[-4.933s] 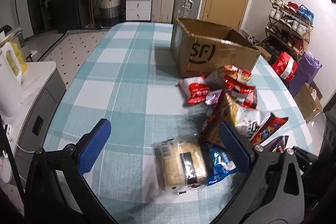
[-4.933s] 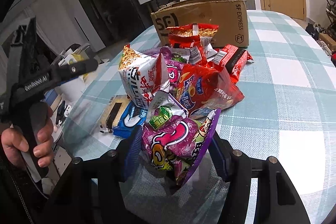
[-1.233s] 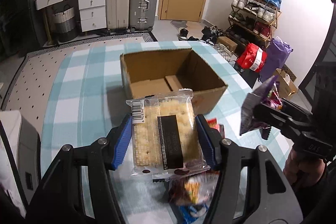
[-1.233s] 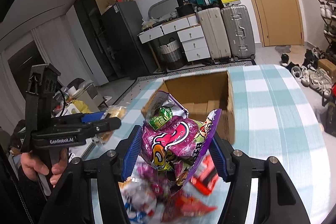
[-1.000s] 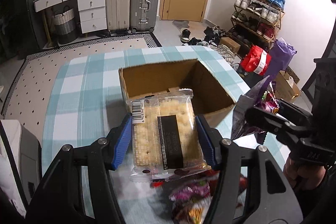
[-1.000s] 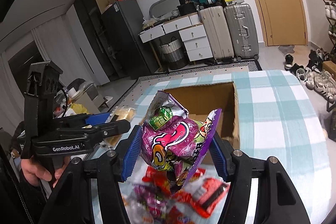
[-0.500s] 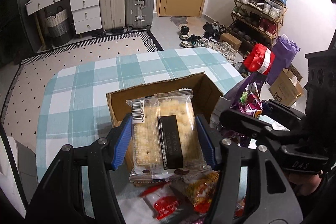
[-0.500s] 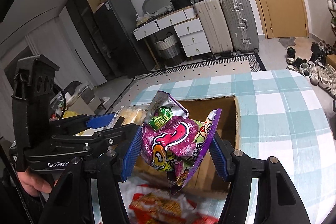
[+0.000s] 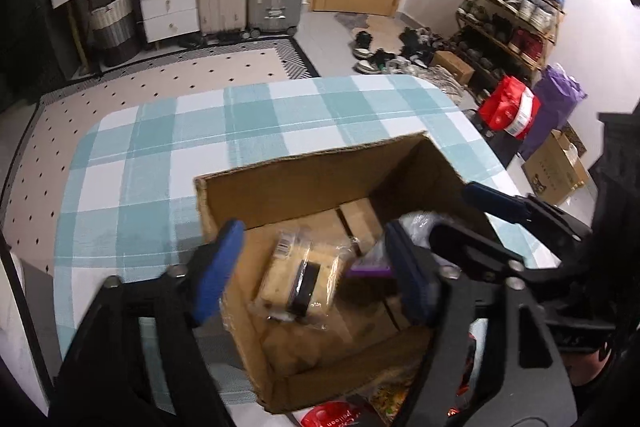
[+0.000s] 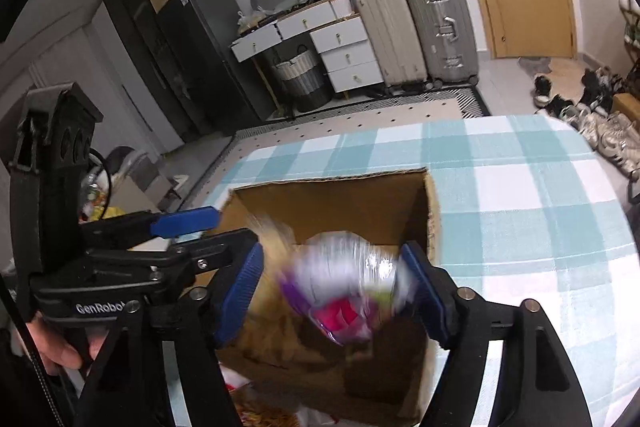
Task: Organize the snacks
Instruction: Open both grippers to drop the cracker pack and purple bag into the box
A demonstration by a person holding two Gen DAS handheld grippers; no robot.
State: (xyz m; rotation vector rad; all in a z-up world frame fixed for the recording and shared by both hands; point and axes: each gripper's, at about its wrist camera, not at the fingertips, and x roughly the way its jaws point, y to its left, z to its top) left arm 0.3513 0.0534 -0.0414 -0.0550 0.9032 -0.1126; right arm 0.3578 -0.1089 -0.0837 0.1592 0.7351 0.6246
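While both grippers hang over the open brown cardboard box [image 9: 320, 183] near the far edge of the teal-and-white checked counter [image 9: 160, 147], their fingers are spreading. The left gripper [image 9: 316, 267] has released a clear-wrapped cracker pack [image 9: 300, 275]; a blurred purple-and-pink snack bag [image 10: 344, 291] drops free between the right gripper [image 10: 332, 291] fingers.

Left gripper [image 9: 316, 267] and right gripper [image 10: 334, 287] side by side, angled downward, both opening.
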